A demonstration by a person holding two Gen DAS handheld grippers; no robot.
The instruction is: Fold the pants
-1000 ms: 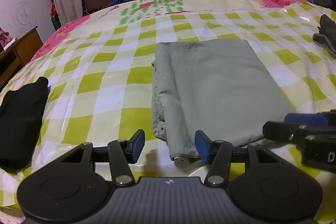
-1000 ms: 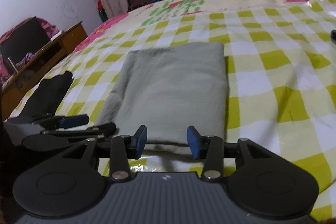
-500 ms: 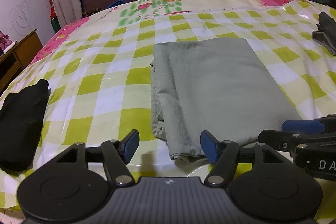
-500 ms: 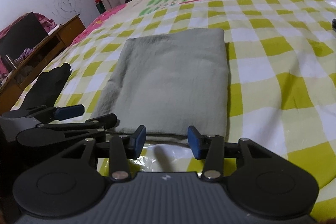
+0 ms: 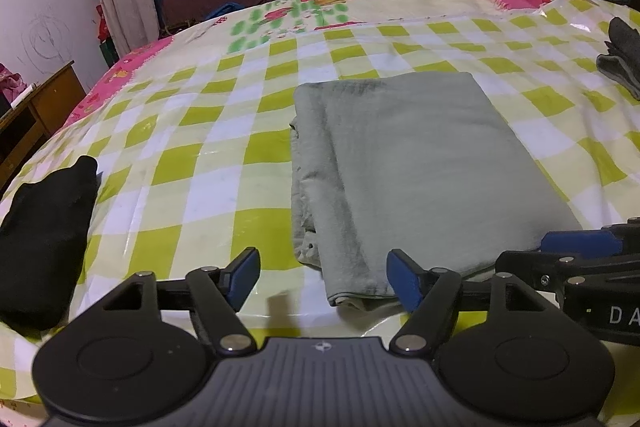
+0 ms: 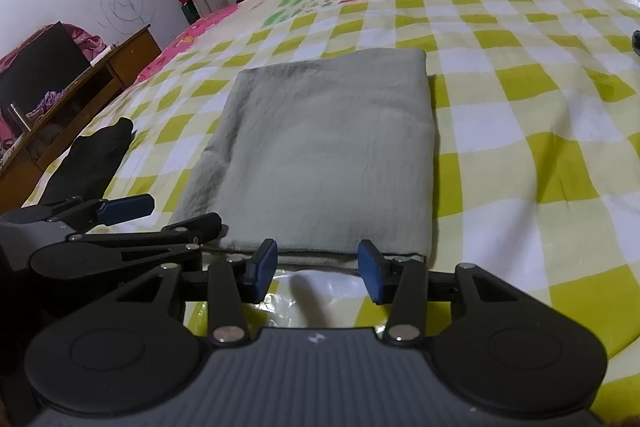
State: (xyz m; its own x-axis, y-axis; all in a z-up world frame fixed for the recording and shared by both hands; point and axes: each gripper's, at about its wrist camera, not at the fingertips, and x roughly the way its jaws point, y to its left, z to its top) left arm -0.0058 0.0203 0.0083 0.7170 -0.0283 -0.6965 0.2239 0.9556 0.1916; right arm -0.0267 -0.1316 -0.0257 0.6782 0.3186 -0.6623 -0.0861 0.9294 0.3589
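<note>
Folded grey-green cloth pants (image 5: 420, 163) lie flat; left tongs (image 5: 323, 281) opening at their near edge, right tongs (image 6: 317, 265) half-open, both empty.

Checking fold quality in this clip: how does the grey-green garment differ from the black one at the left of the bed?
The grey-green pants lie mid-bed as a neat flat rectangle with stacked layers showing along one side; the black garment is an irregular dark shape at the bed's edge. The pants sit just beyond both grippers; the black garment lies off to the side. Both rest on the checked cover, neither gripped.

Open checkered cover (image 5: 200, 187) lies between pants (image 5: 420, 167) and black garment (image 5: 44, 235).
</note>
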